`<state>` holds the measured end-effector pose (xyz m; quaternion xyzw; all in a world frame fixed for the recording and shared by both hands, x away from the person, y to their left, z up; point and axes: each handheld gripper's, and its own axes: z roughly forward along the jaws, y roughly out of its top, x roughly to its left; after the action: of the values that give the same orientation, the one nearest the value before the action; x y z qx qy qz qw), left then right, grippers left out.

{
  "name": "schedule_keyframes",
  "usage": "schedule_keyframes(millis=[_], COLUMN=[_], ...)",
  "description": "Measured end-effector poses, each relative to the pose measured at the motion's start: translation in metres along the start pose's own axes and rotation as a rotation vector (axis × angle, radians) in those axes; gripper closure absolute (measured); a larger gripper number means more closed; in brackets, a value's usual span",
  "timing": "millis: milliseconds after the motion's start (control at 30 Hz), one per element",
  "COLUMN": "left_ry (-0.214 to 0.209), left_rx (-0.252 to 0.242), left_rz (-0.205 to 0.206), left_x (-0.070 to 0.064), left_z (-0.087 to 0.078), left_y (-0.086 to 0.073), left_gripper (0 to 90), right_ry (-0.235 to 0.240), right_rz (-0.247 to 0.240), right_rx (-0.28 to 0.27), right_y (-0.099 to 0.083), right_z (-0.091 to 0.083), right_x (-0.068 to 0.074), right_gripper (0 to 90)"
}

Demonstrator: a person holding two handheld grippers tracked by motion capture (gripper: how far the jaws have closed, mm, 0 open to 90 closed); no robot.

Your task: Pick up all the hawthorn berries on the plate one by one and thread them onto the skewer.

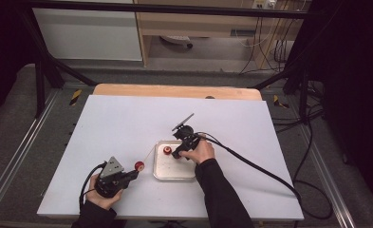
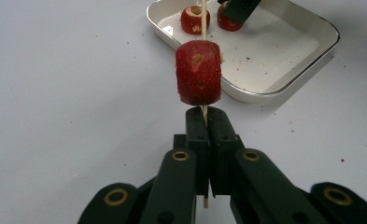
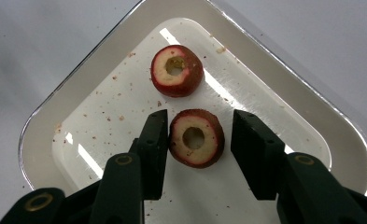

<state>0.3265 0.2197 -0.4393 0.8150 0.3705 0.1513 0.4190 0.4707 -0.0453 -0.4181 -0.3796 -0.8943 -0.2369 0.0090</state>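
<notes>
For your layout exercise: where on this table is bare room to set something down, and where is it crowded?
The white table top is bare behind and left of the shallow metal tray, also right of it. Crowded: the tray's near corner, where the right tool straddles a cored red fruit slice, beside the left tool's skewer.

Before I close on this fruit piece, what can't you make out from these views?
- Skewer: its tip runs off the top edge of the left gripper view, and the high view shows it too thin to trace.
- Fruit piece between the open right gripper jaws: whether the left jaw touches it is unclear.
- Tray: near corner hidden by the jaws.
</notes>
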Motion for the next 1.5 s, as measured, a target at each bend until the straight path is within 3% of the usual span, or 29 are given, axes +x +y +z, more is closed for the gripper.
schedule_keyframes(millis=[267,800,1033,1233,1500], left_ry=[0.000,0.003,0.005,0.005,0.005], left_rx=[0.000,-0.018,-0.024,-0.038,-0.053], left_rz=[0.000,-0.002,-0.003,-0.004,-0.023], left_x=[0.000,-0.003,-0.005,-0.008,-0.013], left_z=[0.000,-0.002,-0.002,-0.003,-0.003], left_y=[0.000,0.002,0.003,0.005,0.006], left_gripper=[88.4,88.4,88.4,88.3,88.3], right_ry=[0.005,0.057,0.121,0.179,0.259], right_rz=[0.028,0.055,0.095,0.121,0.191], right_rx=[0.009,-0.093,-0.224,-0.359,-0.549], right_y=[0.000,-0.006,-0.022,-0.036,-0.050], right_z=[-0.001,-0.036,-0.043,-0.049,-0.049], right_x=[0.000,0.009,0.008,0.010,0.012], right_gripper=[61.3,61.7,61.7,61.8,61.8])
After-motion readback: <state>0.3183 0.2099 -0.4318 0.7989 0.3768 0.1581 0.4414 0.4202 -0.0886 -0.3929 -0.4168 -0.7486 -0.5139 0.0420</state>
